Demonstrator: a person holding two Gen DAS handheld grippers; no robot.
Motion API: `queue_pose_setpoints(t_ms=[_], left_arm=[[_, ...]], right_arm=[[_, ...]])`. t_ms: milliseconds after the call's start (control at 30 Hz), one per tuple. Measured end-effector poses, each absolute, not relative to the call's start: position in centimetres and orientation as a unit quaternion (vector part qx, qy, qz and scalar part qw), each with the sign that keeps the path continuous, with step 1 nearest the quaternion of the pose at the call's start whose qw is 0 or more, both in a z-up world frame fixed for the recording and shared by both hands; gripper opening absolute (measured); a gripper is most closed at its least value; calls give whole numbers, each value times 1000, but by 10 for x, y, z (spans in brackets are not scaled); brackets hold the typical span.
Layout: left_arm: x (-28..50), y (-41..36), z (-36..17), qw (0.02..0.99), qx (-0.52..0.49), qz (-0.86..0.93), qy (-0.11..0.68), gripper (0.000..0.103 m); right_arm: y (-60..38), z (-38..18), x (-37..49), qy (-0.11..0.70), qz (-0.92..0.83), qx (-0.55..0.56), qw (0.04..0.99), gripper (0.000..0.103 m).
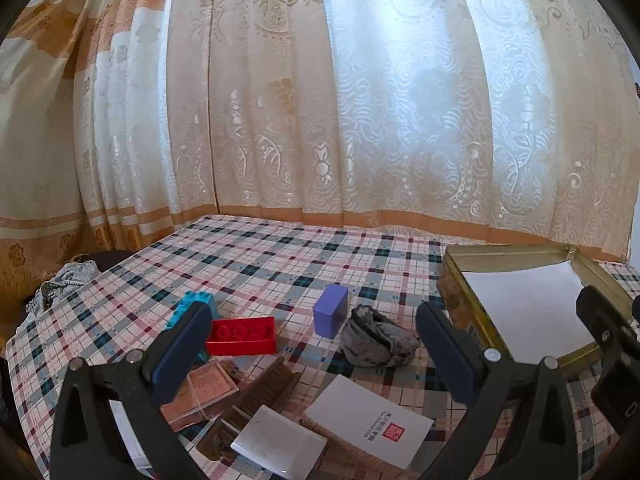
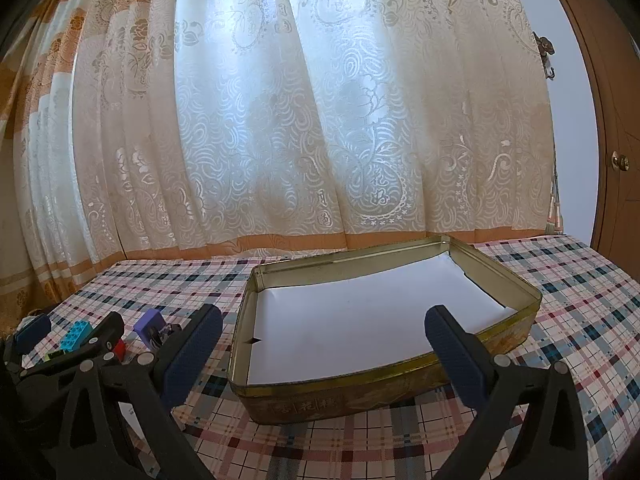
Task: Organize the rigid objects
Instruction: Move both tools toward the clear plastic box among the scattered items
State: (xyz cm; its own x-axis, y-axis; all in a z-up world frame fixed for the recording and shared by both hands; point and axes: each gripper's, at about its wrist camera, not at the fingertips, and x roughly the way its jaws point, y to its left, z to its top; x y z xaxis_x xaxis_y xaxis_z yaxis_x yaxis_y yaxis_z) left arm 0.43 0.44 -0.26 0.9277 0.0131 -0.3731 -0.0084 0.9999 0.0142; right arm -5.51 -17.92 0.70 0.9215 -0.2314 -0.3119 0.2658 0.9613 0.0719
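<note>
I see the bench [image 1: 280, 256] w/ a plaid cloth: cream ground, pink, dark teal & grey checks. Far side, the curtain [image 1: 360, 100] is cream w/ white swirl & flower patterns, orange bands at left & along the hem. Blocks near left: red block [image 1: 241, 336], light blue block [image 1: 196, 304], purple block [image 1: 330, 310]. Grey rag [image 1: 376, 338] beside it. Gold tin [image 2: 400, 388], white sheet inside. White card [image 1: 368, 420] w/ red stamp. Both claws black w/ dark blue pads [image 2: 456, 354].
</note>
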Motion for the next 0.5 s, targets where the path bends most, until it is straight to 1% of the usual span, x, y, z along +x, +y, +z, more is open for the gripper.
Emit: queue_pose_setpoints(t_ms=[500], left_arm=[[6,6,-7,980,3,6,199,103]], right_arm=[[-179,7,-55,155,-127,55,978,103]])
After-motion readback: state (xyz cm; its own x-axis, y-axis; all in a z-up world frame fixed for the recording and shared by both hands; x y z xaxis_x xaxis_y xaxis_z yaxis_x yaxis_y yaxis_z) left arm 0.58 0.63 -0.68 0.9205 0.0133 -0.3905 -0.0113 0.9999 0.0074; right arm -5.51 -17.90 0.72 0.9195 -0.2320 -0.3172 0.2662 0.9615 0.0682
